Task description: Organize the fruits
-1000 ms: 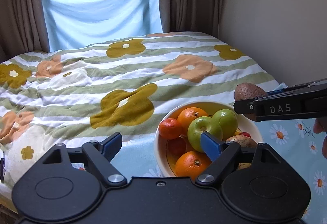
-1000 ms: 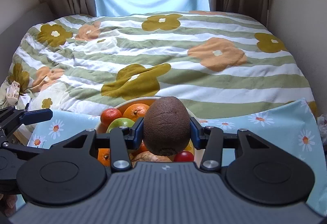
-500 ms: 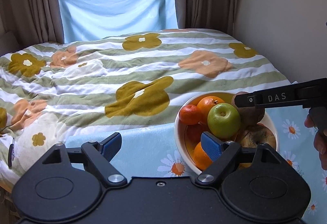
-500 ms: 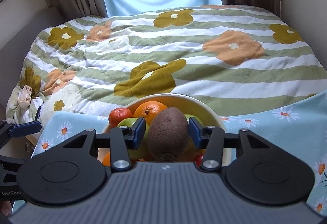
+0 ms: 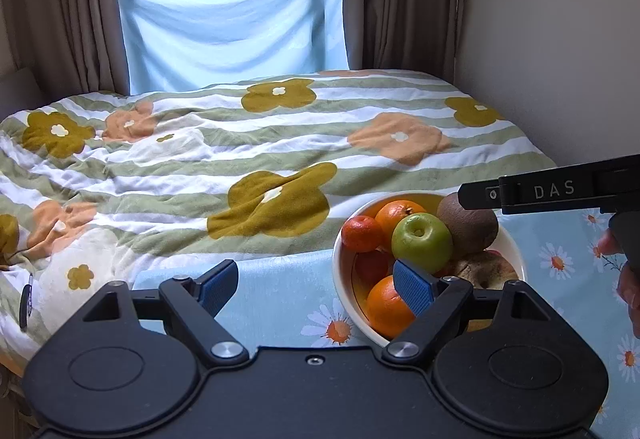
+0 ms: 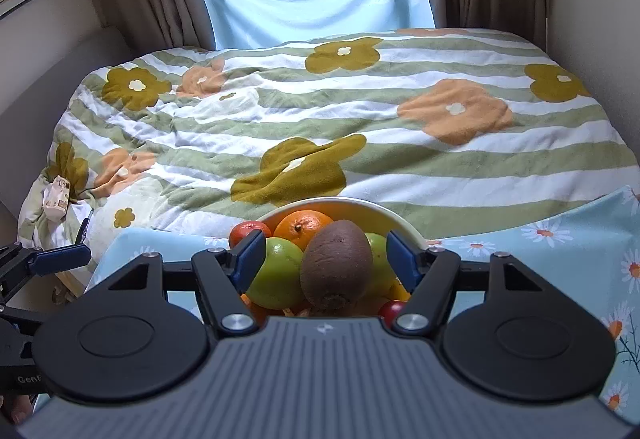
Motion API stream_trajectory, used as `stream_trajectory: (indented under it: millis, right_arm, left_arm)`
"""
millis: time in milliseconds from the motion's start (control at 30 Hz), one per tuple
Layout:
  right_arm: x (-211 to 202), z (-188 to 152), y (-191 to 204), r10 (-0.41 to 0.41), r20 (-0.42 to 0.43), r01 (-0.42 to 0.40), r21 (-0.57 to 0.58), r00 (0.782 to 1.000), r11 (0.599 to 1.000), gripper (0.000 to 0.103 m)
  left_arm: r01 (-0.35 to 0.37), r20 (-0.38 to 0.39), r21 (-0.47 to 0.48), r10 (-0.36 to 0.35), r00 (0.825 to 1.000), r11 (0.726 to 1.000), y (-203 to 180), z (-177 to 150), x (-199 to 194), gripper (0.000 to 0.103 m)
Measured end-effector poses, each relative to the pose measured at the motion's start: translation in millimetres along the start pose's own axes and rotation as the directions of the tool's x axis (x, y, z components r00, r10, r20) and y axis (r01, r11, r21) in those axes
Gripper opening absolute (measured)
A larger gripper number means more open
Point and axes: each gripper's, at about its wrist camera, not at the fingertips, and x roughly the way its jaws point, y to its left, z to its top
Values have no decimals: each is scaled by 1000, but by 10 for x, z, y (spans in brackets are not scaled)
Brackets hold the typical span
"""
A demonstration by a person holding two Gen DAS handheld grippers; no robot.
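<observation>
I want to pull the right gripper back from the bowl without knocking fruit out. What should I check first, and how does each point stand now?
1. Right gripper let go: ok. Its jaws have just been opening, and gaps show on both sides of the kiwi.
2. Kiwi in the bowl: ok, it lies on the pile beside the green apple.
3. Kiwi settled and steady: cannot tell. It sits high on the heap.
4. Retreat path clear of fruit: not ok yet, the kiwi is between the fingers.
5. Left gripper out of the way: ok, open and empty, near the bowl's near rim.
</observation>
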Motion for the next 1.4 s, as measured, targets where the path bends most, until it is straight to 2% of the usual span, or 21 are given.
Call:
stream_trajectory:
  millis: [200,467,600,800,933,1100,1400]
  right_arm:
    - [-437,-30,60,-11,34,12,-25,999,1000,82]
    - [-1326,-189,67,-69,80,74,-60,994,995,88]
    - [-1771,-316,46,-99,100,107,-72,990,992,100]
    - [-2287,-598,-33,-143,111,150,-61,984,987,101]
    - [-2494,-818,-101,-179,101,184,-44,979,982,103]
    - [-2620,-1072,-150,-229,92,234,-49,969,971,103]
    - [-2749,-1260,-154,-227,83,230,-32,970,973,103]
  left_arm:
    - [-13,45,-15,14,999,1000,-78,8,-357,88]
    - [-37,80,-73,43,996,997,-238,-55,-998,88]
    - [-55,90,-98,64,994,994,-337,-141,-1328,88]
    - [-79,105,-129,93,990,989,-502,-294,-1706,98]
    - [-99,109,-141,115,987,985,-600,-389,-1875,102]
    - [-119,117,-127,134,984,985,-762,-528,-2045,103]
    - [-127,108,-99,137,985,987,-908,-732,-2147,103]
